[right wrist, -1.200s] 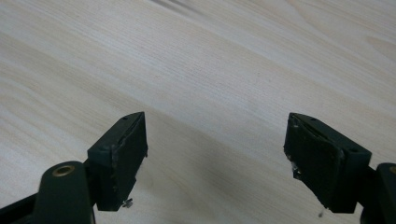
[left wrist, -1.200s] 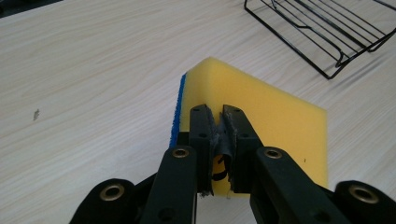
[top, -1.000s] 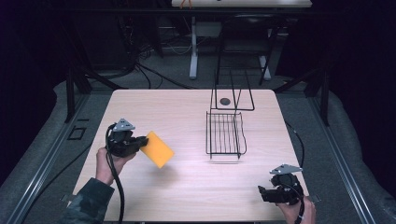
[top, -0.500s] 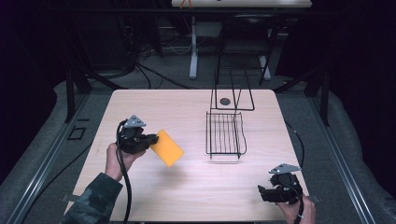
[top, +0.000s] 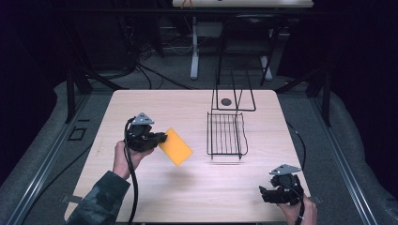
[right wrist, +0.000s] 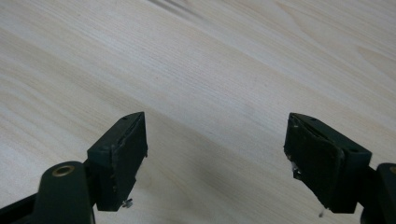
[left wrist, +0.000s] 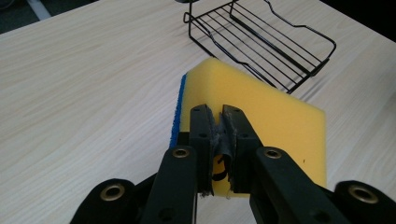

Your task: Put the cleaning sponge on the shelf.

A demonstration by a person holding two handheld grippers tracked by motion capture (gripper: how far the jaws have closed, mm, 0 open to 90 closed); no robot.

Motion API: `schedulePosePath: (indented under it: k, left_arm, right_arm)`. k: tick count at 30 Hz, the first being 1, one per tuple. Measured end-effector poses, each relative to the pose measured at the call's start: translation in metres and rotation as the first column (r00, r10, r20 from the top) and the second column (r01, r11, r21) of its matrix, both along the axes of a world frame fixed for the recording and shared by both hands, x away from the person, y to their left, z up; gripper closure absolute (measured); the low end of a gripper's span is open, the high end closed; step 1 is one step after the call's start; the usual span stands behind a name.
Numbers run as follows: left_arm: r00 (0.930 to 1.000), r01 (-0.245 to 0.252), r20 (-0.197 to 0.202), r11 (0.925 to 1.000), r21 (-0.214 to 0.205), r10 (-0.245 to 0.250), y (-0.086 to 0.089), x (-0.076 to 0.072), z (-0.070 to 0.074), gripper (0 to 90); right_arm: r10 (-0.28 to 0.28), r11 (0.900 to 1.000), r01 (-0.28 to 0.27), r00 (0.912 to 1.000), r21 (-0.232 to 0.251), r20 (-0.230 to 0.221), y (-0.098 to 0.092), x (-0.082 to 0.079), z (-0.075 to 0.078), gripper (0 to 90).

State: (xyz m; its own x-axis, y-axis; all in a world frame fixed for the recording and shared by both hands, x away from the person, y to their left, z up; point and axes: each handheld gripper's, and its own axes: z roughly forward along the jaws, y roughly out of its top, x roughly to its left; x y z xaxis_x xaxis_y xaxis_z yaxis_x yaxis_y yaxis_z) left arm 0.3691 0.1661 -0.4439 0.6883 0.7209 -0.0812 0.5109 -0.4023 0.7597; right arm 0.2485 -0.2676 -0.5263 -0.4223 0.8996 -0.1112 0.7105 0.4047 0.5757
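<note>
Sponge aloft beside the wire rack

Your left hand-held gripper (top: pixel 162 138) pinches the yellow sponge (top: pixel 175 146) above the bench (top: pixel 197 183), near the wire rack (top: pixel 226 134); your right hand-held gripper (right wrist: pixel 215 154) rests, jaws spread.

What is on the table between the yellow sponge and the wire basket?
Nothing: in the high view, bare table separates the sponge from the wire basket.
</note>
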Motion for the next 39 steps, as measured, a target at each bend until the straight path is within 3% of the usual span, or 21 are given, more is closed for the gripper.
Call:
schedulePosePath:
  k: [18,25,29,39]
  left_arm:
    - [0.9997,0.023,0.001,0.998,-0.06,-0.023,-0.018,0.008,0.008,83.4]
    - [0.9993,0.03,0.023,0.9975,-0.064,-0.028,-0.032,0.01,0.015,83.5]
    - [0.9996,0.026,0.012,0.9948,-0.099,-0.025,-0.04,0.016,0.019,83.5]
    - [0.9996,0.024,0.02,0.9903,-0.137,-0.022,-0.064,0.025,0.021,83.5]
  right_arm:
    - [-0.035,0.9992,0.034,0.9994,-0.021,-0.007,0.001,0.002,0.0,21.8]
    - [-0.044,0.9989,0.044,0.999,-0.014,-0.007,-0.001,0.003,0.001,22.0]
    - [-0.045,0.999,0.045,0.999,-0.003,-0.007,-0.001,0.003,0.001,22.0]
    - [-0.041,0.9991,0.041,0.9991,0.009,-0.007,-0.001,0.003,0.001,22.2]
